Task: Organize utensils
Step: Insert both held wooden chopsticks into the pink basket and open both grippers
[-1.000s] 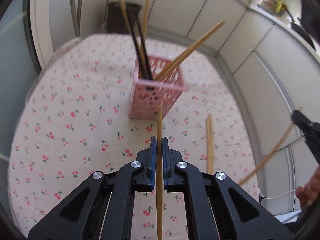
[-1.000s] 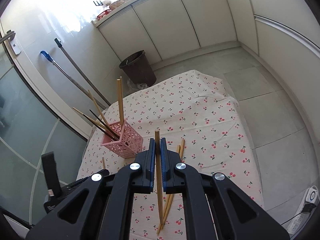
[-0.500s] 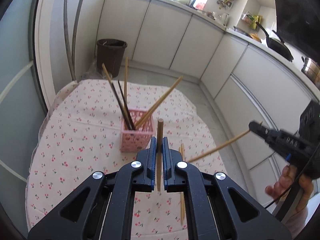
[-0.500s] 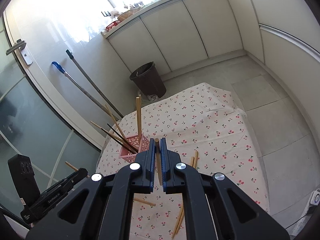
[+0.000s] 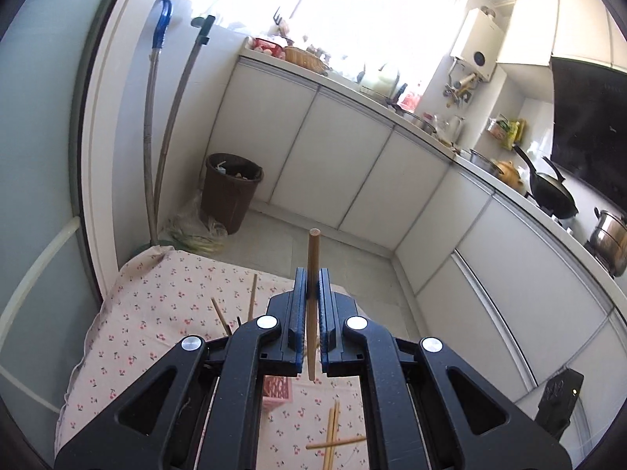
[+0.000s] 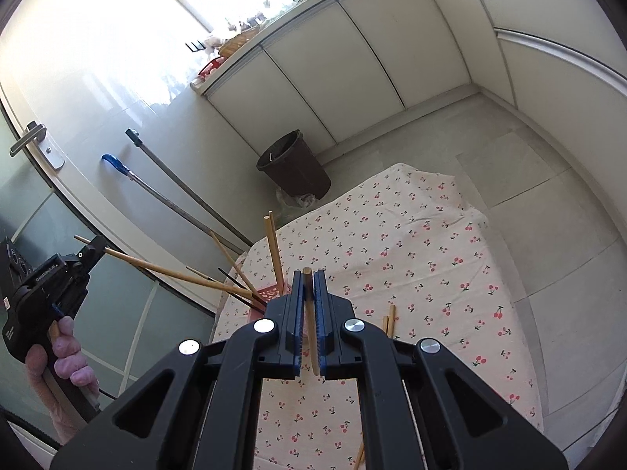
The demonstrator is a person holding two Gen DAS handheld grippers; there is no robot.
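My left gripper (image 5: pixel 310 286) is shut on a wooden chopstick (image 5: pixel 312 258) held upright high above the table. It also shows at the left of the right wrist view (image 6: pixel 92 246). My right gripper (image 6: pixel 308 286) is shut on another wooden chopstick (image 6: pixel 309 313) above the table. A pink lattice basket (image 6: pixel 270 293) holds several wooden and dark chopsticks (image 6: pixel 274 250); in the left wrist view the basket (image 5: pixel 276 389) is mostly hidden behind my fingers. Loose chopsticks (image 5: pixel 333 436) lie on the cherry-print tablecloth (image 6: pixel 411 266).
A brown bin (image 5: pixel 231 192) stands on the floor beyond the table. Two mop handles (image 5: pixel 156 117) lean on the wall at left. White cabinets (image 5: pixel 352 172) with a cluttered counter run along the back and right. A glass door (image 6: pixel 35 235) is at left.
Both grippers have risen and tilted up with their chopsticks, so the table and basket have dropped low in view. The left gripper now looks at the cabinets and window.
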